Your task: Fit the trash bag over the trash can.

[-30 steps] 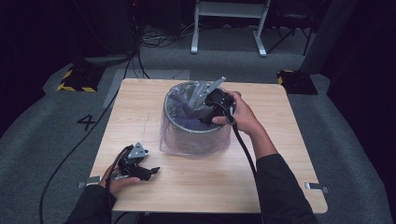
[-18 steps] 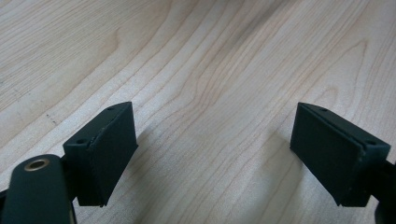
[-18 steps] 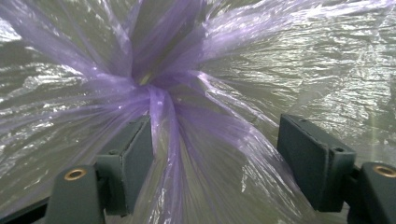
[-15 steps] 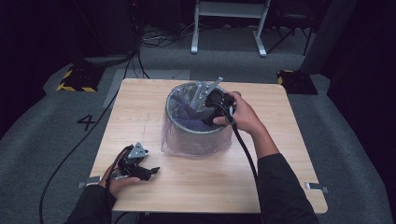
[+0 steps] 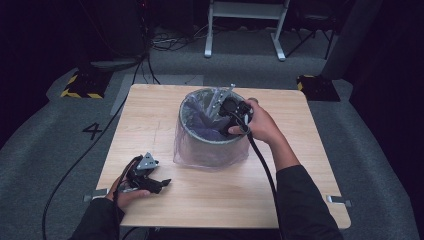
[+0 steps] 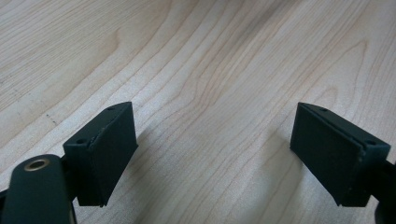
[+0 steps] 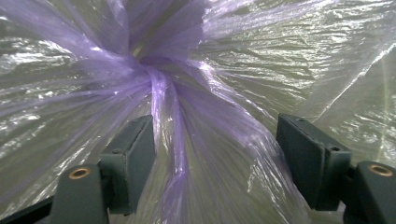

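Note:
A round grey bin (image 5: 212, 145) lined with a translucent purple plastic bag (image 5: 197, 120) stands in the middle of the wooden table (image 5: 300, 150). My right gripper (image 5: 225, 114) reaches down into the bin's mouth from the right. In the right gripper view it (image 7: 215, 144) is open, its jaws on either side of a gathered twist of the purple bag (image 7: 163, 93), the left jaw close beside it. My left gripper (image 5: 161, 184) rests on the table near the front left corner. It (image 6: 215, 135) is open, with bare wood between its jaws.
Cables trail from both grippers off the table's front edge. On the grey floor are a painted number 4 (image 5: 93, 131), two yellow-and-black blocks (image 5: 82, 85) (image 5: 317, 86) and a white metal frame (image 5: 245, 25) at the back. Small brackets (image 5: 340, 201) stick out at the table's front corners.

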`<state>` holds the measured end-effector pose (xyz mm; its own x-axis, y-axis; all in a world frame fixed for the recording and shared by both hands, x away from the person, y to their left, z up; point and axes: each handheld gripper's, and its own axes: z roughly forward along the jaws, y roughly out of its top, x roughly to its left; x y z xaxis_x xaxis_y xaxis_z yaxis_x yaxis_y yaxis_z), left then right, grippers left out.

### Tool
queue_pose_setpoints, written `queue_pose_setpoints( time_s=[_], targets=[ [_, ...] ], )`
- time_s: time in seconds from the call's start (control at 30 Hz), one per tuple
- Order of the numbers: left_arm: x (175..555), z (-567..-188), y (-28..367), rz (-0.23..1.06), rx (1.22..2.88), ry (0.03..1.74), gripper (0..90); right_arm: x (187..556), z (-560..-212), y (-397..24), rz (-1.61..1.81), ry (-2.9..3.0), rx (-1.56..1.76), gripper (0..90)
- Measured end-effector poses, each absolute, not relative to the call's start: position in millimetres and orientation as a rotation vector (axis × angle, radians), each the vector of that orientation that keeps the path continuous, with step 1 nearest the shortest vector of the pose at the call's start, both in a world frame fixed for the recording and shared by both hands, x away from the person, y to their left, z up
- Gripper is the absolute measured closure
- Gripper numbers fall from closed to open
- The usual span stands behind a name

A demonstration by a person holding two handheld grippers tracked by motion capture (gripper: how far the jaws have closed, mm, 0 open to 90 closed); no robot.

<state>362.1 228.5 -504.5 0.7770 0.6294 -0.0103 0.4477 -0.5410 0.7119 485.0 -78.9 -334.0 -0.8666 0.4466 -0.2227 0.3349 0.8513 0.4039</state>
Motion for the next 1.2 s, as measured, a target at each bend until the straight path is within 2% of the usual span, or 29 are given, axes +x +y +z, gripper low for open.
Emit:
queue_pose_setpoints(
  time_s=[0.47, 1.2],
  targets=[
    [362.1, -504.5, 228.4, 0.319, 2.234, 0.797, 14.0, 482.7, -331.6, -80.0, 0.533, 2.688, 0.606, 21.7],
    [362.2, -504.5, 228.4, 0.319, 2.234, 0.797, 14.0, 474.3, -317.3, -104.2, 0.954, 2.492, 0.701, 20.4]
  ],
)
